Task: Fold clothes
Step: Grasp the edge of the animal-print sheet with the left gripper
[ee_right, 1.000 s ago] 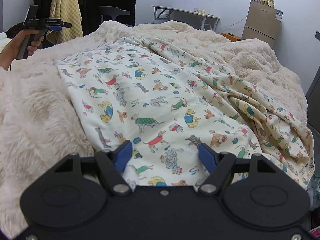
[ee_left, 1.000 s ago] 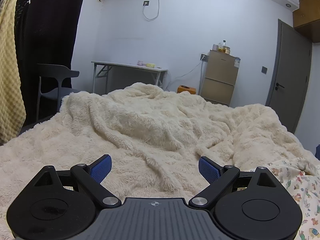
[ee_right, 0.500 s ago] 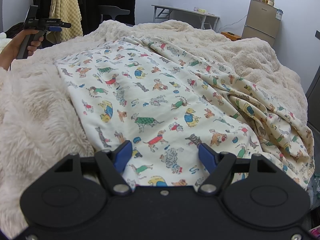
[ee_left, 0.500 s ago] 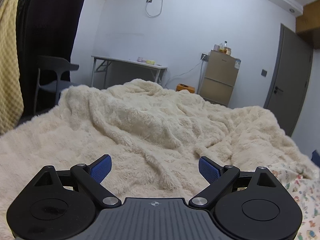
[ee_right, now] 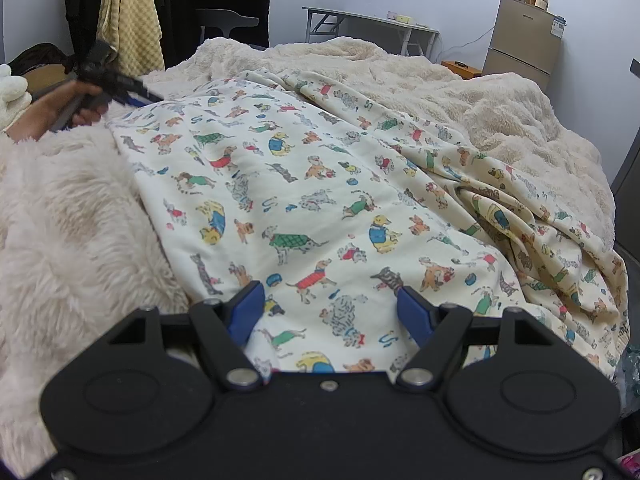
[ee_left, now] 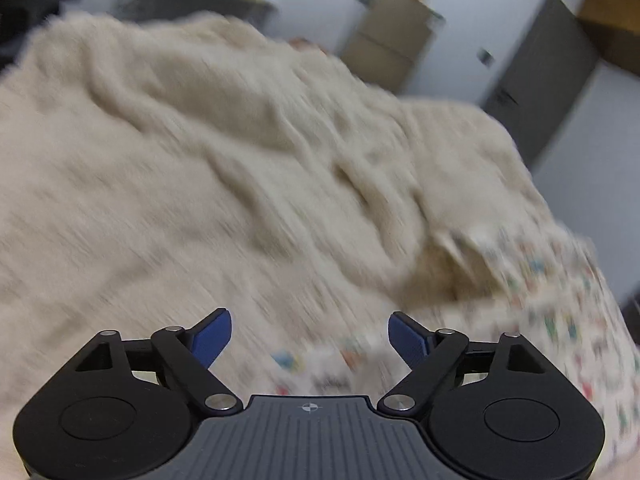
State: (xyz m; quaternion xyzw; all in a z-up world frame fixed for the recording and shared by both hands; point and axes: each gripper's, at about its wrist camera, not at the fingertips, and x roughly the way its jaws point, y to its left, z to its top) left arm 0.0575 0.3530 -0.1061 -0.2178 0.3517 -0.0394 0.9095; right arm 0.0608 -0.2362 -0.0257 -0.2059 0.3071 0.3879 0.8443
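**dog-print cloth spread on the fluffy bed, both grippers unloaded**

no bin, basket or drawer shows in either view; the one bearing surface is the cream fluffy blanket (ee_right: 500, 96) over the bed, and on it lies the dog-print cloth (ee_right: 304, 184), spread flat through the middle of the right wrist view and bunched into folds at the right edge.

the right gripper (ee_right: 330, 312) sits at the bottom centre, its blue pads set fairly wide with the near edge of the cloth lying between them, not pinched.

the left gripper (ee_left: 310, 338) has just been closing a little; its jaws are apart and grip nothing, with a corner of the print cloth (ee_left: 560, 320) at lower right and below the pads.

the left view is smeared by motion blur, so only blanket, a grey door (ee_left: 536, 92) and a tan fridge (ee_left: 388, 48) read. the right view alone shows the person's hand (ee_right: 80, 100) on the left tool at upper left beside the cloth's far corner, a yellow checked towel (ee_right: 132, 16) hanging, a folding table (ee_right: 372, 20) and a chair (ee_right: 224, 24).
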